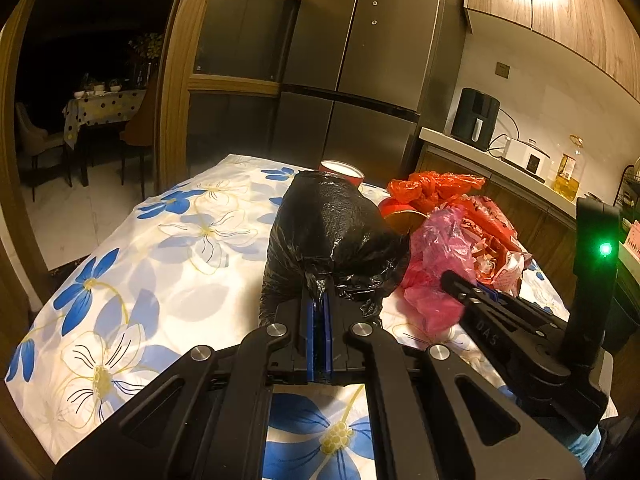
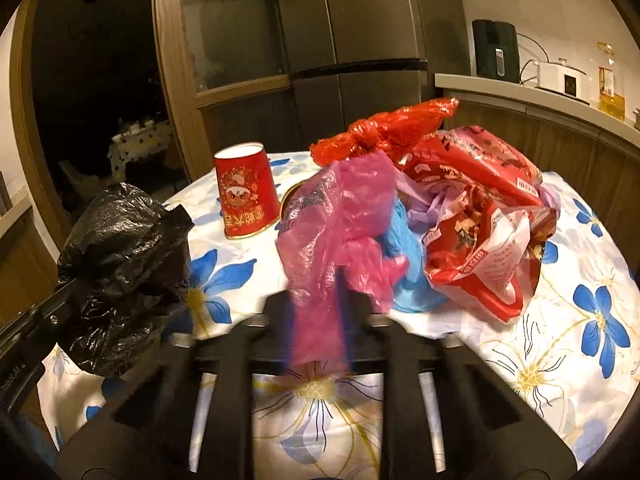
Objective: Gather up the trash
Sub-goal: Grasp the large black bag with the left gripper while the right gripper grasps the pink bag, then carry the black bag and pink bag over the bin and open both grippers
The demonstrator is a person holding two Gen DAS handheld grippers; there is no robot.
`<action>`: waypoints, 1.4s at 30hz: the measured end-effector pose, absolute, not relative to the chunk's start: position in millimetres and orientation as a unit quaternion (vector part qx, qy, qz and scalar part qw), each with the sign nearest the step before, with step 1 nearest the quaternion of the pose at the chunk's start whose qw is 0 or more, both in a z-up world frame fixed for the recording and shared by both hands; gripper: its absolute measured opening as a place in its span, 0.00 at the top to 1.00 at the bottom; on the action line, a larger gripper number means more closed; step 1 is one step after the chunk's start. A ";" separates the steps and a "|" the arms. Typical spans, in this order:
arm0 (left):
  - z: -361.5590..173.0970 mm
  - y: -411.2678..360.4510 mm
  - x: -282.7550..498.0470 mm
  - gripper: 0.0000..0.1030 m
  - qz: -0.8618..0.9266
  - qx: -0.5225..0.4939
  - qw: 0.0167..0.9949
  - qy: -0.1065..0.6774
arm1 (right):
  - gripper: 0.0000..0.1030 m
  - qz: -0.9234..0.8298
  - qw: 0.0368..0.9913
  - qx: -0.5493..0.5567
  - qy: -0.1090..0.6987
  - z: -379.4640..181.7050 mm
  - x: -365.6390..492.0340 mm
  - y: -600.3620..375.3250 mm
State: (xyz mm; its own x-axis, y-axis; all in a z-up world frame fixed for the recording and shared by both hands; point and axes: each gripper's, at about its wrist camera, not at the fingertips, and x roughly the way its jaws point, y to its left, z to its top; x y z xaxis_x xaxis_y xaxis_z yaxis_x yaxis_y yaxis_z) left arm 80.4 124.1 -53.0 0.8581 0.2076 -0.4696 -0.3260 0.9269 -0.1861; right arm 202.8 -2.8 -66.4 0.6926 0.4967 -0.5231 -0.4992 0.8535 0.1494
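My left gripper (image 1: 319,300) is shut on the edge of a black trash bag (image 1: 332,240), which bulges above the table; the bag also shows at the left of the right wrist view (image 2: 120,264). My right gripper (image 2: 320,300) is shut on a pink plastic bag (image 2: 340,224), lifted in front of the trash pile; the bag also shows in the left wrist view (image 1: 436,264). The pile holds a red snack wrapper (image 2: 480,216), an orange-red plastic bag (image 2: 392,128) and a blue bag (image 2: 408,256). A red paper cup (image 2: 244,196) stands upside down behind them.
The table has a white cloth with blue flowers (image 1: 160,248). A dark fridge (image 1: 360,60) stands behind it. A counter (image 1: 500,160) at the right carries an air fryer (image 1: 476,118), a white cooker (image 1: 528,156) and an oil bottle (image 1: 568,172). A doorway opens at the left.
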 end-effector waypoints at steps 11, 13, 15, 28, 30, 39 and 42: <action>-49.8 99.7 83.6 0.97 0.121 -0.111 0.960 0.228 | 0.96 0.248 0.938 0.026 0.240 -42.5 174.0 -52.9; -47.6 91.8 84.8 0.97 0.114 -0.107 0.961 0.228 | 0.96 0.239 0.942 0.029 0.233 -38.2 168.7 -65.4; -45.3 84.8 86.0 0.97 0.108 -0.101 0.963 0.226 | 0.96 0.231 0.945 0.034 0.229 -34.3 164.5 -76.7; -27.1 9.0 111.5 0.97 0.030 -0.058 0.975 0.212 | 0.96 0.161 0.967 0.066 0.188 -14.4 149.9 -163.7; -25.1 -4.4 118.4 0.97 0.016 -0.053 0.976 0.211 | 0.96 0.150 0.969 0.068 0.185 -14.4 149.8 -175.0; -12.6 -64.5 147.7 0.97 -0.042 -0.027 0.978 0.200 | 0.96 0.092 0.977 0.077 0.179 -12.8 153.7 -232.4; -6.4 -87.7 157.6 0.97 -0.063 -0.018 0.979 0.192 | 0.96 0.069 0.980 0.081 0.169 -8.1 154.3 -253.4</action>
State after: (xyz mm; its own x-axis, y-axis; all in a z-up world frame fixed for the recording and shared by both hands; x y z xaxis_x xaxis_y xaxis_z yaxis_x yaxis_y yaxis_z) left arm 157.6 -87.7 -6.4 0.9183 -0.1296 -0.3741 0.1159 0.9915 -0.0590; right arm 154.3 -253.4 -8.1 0.9336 0.1618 -0.3196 -0.1071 0.9775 0.1819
